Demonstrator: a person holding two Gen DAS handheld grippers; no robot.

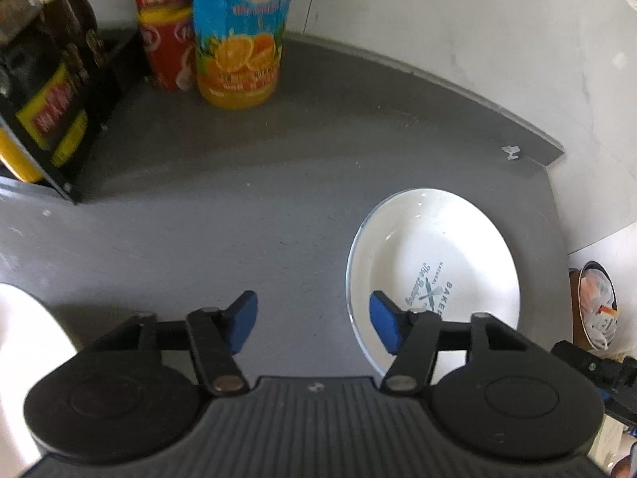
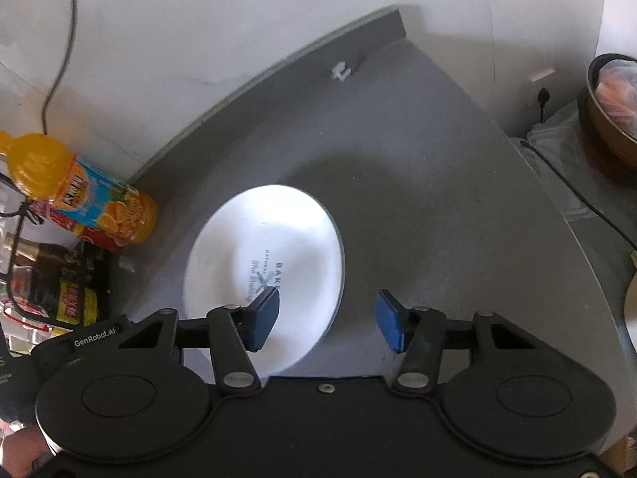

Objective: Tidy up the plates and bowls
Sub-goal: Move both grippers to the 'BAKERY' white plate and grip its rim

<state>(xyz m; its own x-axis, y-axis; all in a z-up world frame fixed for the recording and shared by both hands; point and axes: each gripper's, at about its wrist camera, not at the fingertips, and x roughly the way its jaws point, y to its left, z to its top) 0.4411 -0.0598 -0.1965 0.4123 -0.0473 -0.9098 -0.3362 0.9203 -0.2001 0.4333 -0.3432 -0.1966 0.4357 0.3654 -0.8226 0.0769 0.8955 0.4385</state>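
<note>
A white plate [image 1: 442, 255] with blue lettering lies flat on the grey counter [image 1: 239, 207] near its back right corner. My left gripper [image 1: 312, 320] is open and empty, hovering above the counter, its right finger over the plate's left rim. In the right wrist view the same plate [image 2: 274, 247] lies ahead and left. My right gripper [image 2: 328, 320] is open and empty, its left finger over the plate, its right finger over bare counter. Part of another white dish [image 1: 24, 342] shows at the left edge.
An orange juice bottle [image 1: 239, 36], a red bottle [image 1: 163, 40] and dark bottles in a black rack [image 1: 51, 91] stand at the back left. White walls bound the counter. A dark pan [image 2: 613, 103] sits far right. A white rim [image 2: 631, 318] shows at the right edge.
</note>
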